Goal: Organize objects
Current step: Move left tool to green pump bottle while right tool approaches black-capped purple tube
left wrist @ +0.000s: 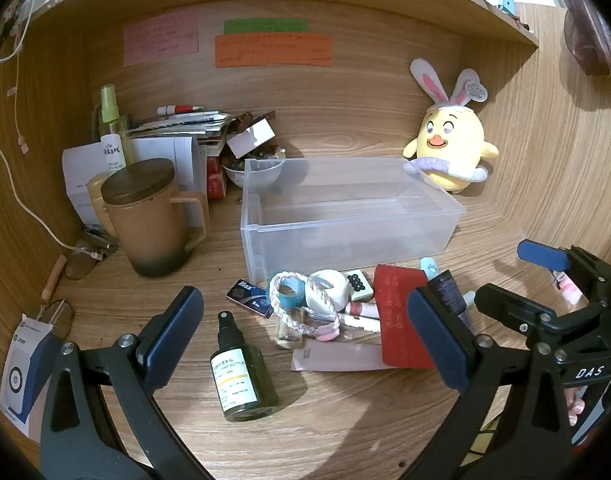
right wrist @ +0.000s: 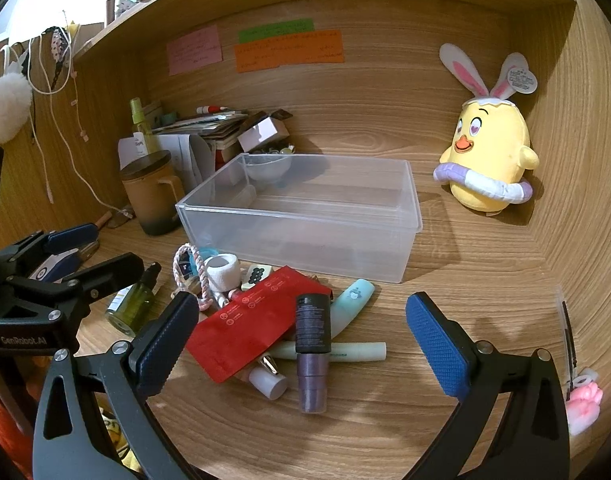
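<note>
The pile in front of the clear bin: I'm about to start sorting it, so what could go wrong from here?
1. The red packet lies over and under other items; lifting it may scatter them.
2. The black-and-purple tube and green spray bottle lie on their sides and could roll when nudged.
3. Both grippers, left and right, hang open side by side and might collide over the pile.

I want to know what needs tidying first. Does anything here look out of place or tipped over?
Yes. The clear bin stands empty while small items lie heaped in front of it. The green spray bottle and the purple-capped bottle both lie on their sides on the desk.
</note>
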